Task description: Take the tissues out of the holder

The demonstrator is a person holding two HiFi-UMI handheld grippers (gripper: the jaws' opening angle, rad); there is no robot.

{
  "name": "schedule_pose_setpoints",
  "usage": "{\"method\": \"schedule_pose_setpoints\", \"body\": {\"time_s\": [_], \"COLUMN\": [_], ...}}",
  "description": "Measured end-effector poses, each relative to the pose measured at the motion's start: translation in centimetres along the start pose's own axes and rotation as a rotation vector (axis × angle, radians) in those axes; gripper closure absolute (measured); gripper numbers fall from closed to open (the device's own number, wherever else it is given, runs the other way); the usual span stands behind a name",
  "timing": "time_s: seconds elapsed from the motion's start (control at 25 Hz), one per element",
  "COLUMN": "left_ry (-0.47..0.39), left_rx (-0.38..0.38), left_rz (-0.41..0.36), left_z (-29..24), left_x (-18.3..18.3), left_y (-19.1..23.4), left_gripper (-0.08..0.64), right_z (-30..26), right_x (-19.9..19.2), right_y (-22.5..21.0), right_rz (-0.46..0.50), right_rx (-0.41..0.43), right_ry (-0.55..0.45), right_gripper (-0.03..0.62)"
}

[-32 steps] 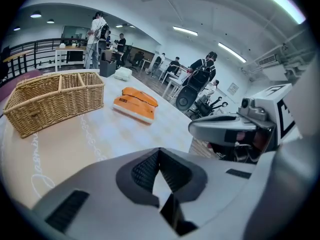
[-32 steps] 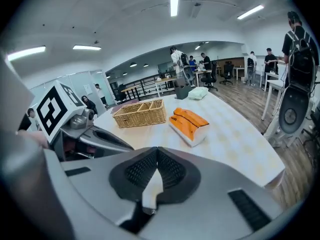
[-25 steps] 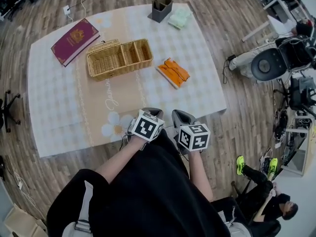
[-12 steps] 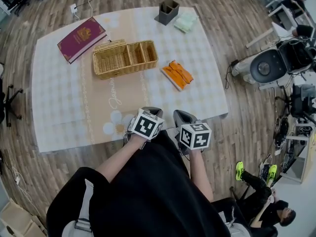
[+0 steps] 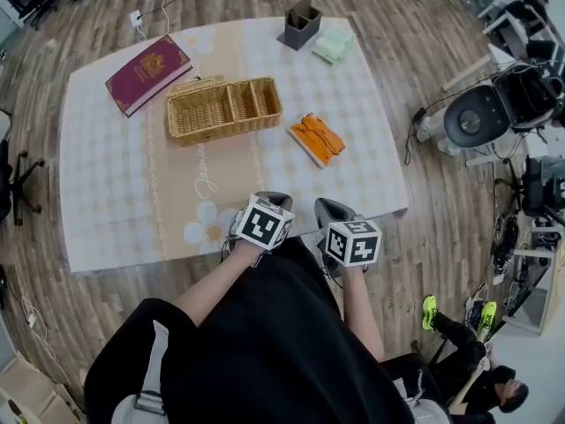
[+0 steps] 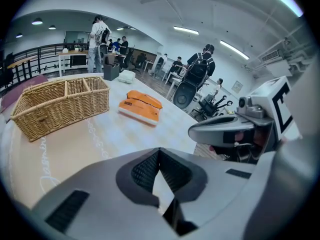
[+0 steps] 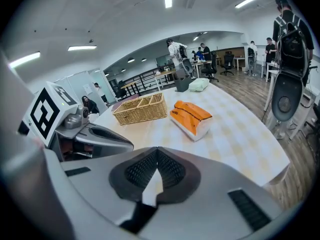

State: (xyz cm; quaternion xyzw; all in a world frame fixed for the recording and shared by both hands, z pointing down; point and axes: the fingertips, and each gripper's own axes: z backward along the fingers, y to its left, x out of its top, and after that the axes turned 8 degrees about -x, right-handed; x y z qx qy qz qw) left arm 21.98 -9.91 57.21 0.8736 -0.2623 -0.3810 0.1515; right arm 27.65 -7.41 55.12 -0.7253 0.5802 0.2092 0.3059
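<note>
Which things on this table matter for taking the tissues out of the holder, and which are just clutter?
For the job:
grey holder
pale green pack beside it, likely tissues
left gripper and right gripper, both shut and empty

Lying about:
wicker basket
red book
orange pack

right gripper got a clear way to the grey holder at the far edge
Probably yes, though a long reach. The right gripper, shut and empty, sits at the near edge of the table; only the flat orange pack lies roughly between it and the holder, low enough to pass over.
</note>
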Motion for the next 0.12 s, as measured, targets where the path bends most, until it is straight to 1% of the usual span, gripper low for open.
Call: {"method": "schedule_pose_setpoints", "body": {"time_s": [0.12], "left_ry": [-0.005], "left_rx": [0.006], "left_rz": [0.001], "left_z": [0.17], "left_x": [0.28], "left_y": [0.01], "left_gripper": [0.56], "right_z": [-0.27], "right_x": [0.37], "right_y": [0.75], "right_rz": [0.019], "right_rx": [0.021], "right_ry": [0.004], "right_gripper": [0.577]}}
